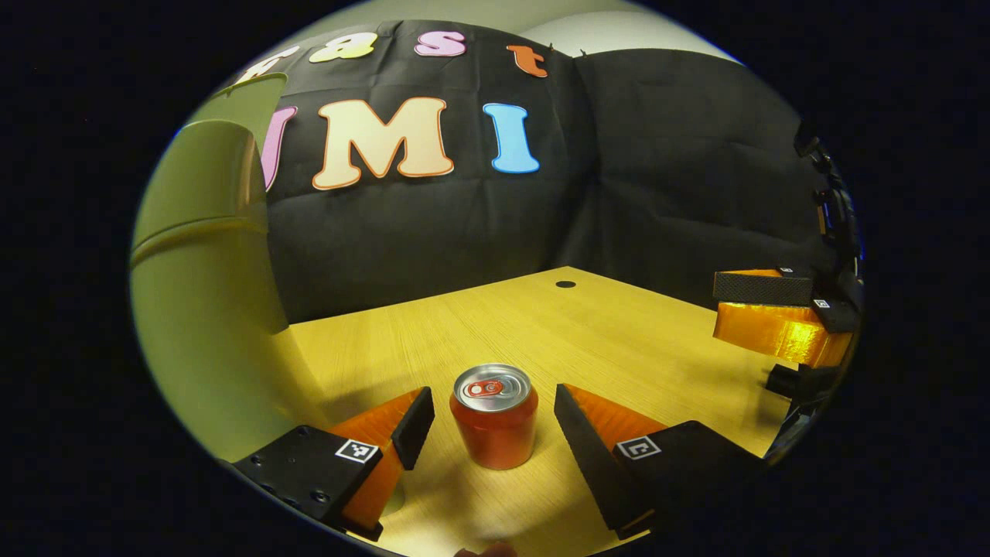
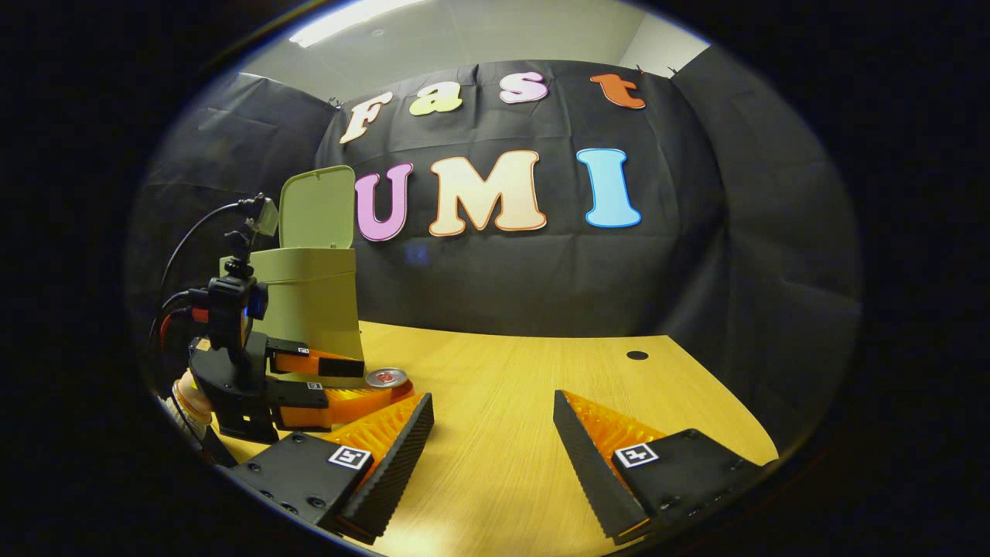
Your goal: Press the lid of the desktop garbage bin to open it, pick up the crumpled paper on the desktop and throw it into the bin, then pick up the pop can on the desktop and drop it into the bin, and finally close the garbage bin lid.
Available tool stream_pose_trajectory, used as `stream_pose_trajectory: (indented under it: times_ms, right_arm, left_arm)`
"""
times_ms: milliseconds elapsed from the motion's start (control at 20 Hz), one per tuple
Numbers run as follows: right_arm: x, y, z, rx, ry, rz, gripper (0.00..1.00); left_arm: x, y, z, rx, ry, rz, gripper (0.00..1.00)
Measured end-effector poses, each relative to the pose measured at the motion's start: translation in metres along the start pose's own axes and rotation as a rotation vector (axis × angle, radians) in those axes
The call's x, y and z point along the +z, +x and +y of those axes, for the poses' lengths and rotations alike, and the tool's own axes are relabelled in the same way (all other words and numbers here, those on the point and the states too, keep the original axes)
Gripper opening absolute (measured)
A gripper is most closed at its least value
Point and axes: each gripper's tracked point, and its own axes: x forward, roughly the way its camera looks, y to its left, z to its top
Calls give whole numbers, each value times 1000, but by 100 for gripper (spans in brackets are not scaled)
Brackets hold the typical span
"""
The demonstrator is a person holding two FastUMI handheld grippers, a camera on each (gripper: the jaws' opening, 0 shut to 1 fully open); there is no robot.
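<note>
Red and upright on the wooden table (image 1: 619, 325), one can (image 1: 494, 416) stands between the left gripper's (image 1: 494, 433) wide-open fingers, untouched, one open-lidded bin (image 1: 201, 309) just beside them, while the right gripper (image 2: 493, 433) gapes empty.

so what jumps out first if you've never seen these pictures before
The pop can stands upright on the wooden table, between the open fingers of the left claw, which do not touch it. To its left looms the pale green bin, lid flipped up. The right claw hangs open over bare table.
</note>
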Motion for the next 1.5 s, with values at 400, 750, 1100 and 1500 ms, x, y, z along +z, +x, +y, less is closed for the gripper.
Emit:
stream_pose_trajectory:
  times_ms: [400,750,1100,1500]
  right_arm:
    - [9,-11,-22,-34,59,-29,98]
    - [6,-11,-26,-42,53,-17,96]
    - [-1,-3,-8,-4,29,5,96]
    - [4,2,19,41,8,-9,96]
  left_arm:
    - [-25,28,2,14,2,114,96]
    - [-31,33,2,4,-37,131,83]
    - [14,4,-9,-24,20,52,78]
    - [108,-61,-22,-117,12,-63,78]
